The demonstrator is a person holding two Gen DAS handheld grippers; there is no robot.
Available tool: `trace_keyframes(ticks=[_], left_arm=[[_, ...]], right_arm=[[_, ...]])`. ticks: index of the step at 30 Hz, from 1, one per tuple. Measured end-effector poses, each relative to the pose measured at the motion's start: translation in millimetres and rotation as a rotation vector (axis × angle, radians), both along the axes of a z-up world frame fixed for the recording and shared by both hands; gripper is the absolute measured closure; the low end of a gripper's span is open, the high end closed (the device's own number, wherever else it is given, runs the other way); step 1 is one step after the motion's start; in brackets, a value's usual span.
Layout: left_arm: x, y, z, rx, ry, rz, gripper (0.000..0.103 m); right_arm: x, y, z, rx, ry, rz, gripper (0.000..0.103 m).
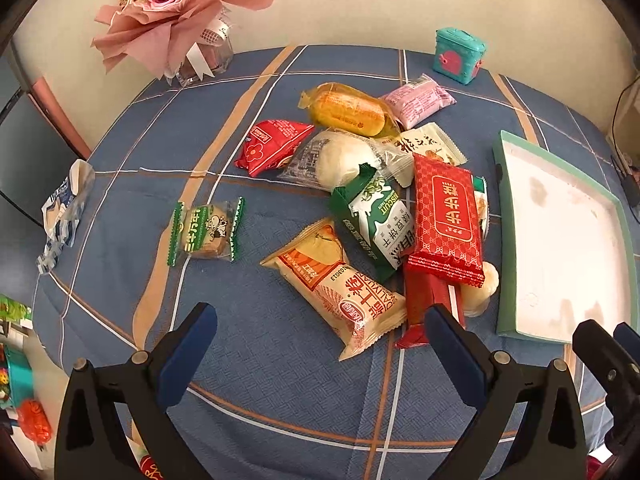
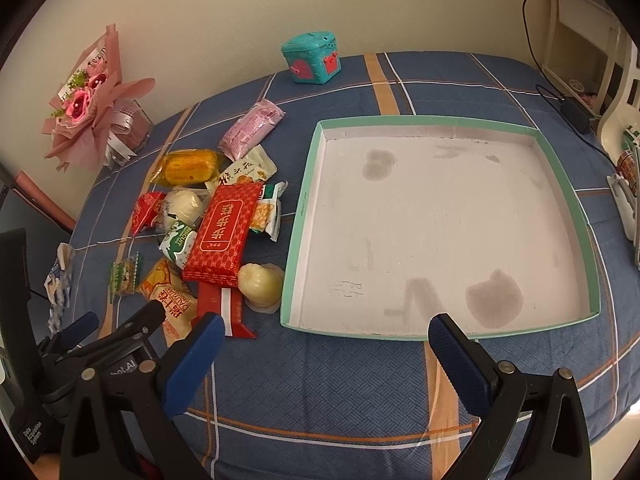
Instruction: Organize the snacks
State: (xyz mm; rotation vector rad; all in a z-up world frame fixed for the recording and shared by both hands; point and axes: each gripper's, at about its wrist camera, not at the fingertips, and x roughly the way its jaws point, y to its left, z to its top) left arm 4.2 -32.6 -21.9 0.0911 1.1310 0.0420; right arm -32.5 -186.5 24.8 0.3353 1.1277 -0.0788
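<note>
Several wrapped snacks lie in a loose pile on the blue plaid tablecloth: a large red packet [image 1: 444,224] [image 2: 222,232], a green biscuit pack [image 1: 370,220], a beige pack [image 1: 344,292], a yellow cake [image 1: 348,110], a pink pack [image 2: 252,128] and a small green-edged cookie [image 1: 206,230] set apart on the left. A shallow teal-rimmed tray [image 2: 304,216] [image 1: 502,232] with a stained white floor sits right of the pile, with nothing in it. My left gripper [image 1: 320,320] hovers open near the beige pack. My right gripper [image 2: 326,328] is open over the tray's near edge.
A pink paper bouquet [image 1: 168,8] in a glass holder stands at the back left. A teal toy box [image 2: 312,58] sits at the back. A crumpled blue-white wrapper [image 1: 64,208] lies near the table's left edge. Cables and white furniture [image 2: 616,112] are at the right.
</note>
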Motion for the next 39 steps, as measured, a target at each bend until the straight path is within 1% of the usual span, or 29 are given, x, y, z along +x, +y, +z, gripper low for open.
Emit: trace_keyframes(ticks=[15,39], left_arm=[[2.0,-2.5,-4.1,0.005,0.021,0.0,0.0],[1.6,-2.6,-4.5,0.004,0.022,0.002,0.0]], right_arm=[[-0.1,-1.3,1.5,0.012,-0.001,-0.007,0.0],[-0.6,-1.1,1.1,0.011,0.0,-0.006,0.0]])
